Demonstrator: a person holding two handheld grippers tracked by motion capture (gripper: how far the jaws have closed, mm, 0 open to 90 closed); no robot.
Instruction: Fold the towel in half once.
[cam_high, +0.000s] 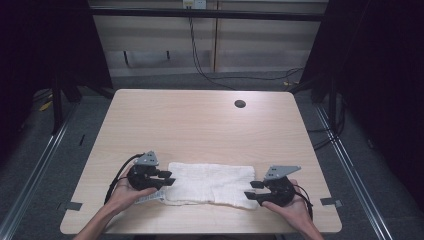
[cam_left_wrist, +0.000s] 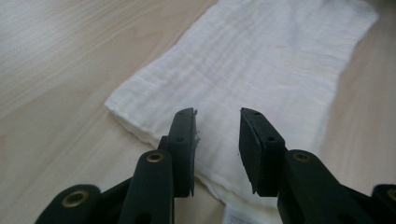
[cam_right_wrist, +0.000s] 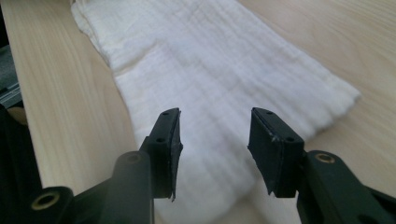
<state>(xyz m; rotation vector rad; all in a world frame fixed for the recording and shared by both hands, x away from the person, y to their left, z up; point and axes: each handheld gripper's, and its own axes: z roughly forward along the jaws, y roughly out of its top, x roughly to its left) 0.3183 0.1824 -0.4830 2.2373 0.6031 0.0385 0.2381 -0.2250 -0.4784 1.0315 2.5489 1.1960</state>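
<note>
**Two grippers at the short ends of a folded cloth**

Two jaw pairs parted, nothing held. Left gripper (cam_high: 169, 178) poised over the left short end of the white folded cloth (cam_high: 210, 182), jaws a moderate gap apart, above the fabric in the left gripper view (cam_left_wrist: 217, 135). Right gripper (cam_high: 254, 190) at the opposite short end, jaws somewhat wider, likewise bare of cloth in the right gripper view (cam_right_wrist: 214, 144).

Cloth flat near the front edge of the wooden table (cam_high: 200, 120), long axis left to right, layered edges visible at the left end (cam_left_wrist: 140, 126). Small tag peeking out beneath that end (cam_high: 149, 198).

Judged step: pinching both ends for a further fold or lift. To do well: lower until one jaw slides under all layers, catch the full stack rather than the top ply, close both sides evenly, lift together to avoid skew.

Containers: none on the table. Round cable hole (cam_high: 240, 104) near the far edge.
</note>
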